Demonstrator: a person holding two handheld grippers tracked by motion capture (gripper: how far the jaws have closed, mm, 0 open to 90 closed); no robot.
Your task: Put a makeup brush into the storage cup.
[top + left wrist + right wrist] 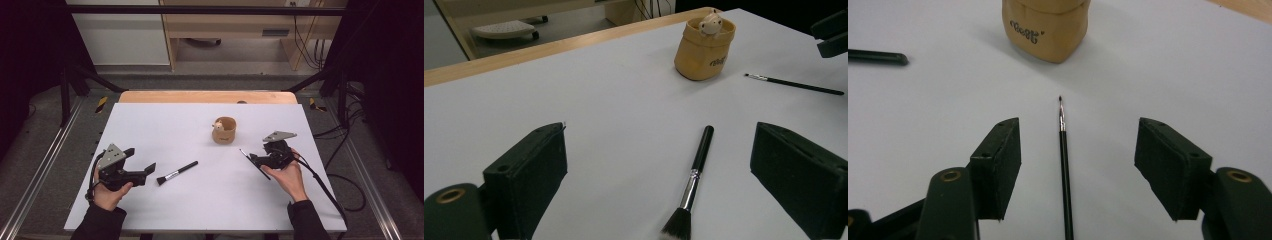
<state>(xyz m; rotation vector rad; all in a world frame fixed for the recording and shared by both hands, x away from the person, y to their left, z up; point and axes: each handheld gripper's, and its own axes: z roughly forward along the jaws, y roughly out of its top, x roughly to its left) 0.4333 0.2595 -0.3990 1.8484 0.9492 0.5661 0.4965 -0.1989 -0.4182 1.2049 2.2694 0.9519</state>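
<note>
The left gripper (659, 165) is held above the white table sheet (165, 130) with its two black jaws spread wide and nothing clamped. Between those jaws, on the sheet, lies the broad black-handled brush with a silver ferrule and dark bristle head (690, 187), its bristles nearest the gripper and its handle pointing away. The right gripper (1078, 165) is likewise seen with its jaws parted and gripping nothing. Midway between them lies the thin black fine-tipped brush (1064, 165), untouched by either jaw, its tip directed away from the gripper. Just beyond that tip stands the tan, sack-shaped holder with dark lettering (1045, 30), upright; in the left gripper view a small pale figure (711, 22) is seen at its mouth.
</note>
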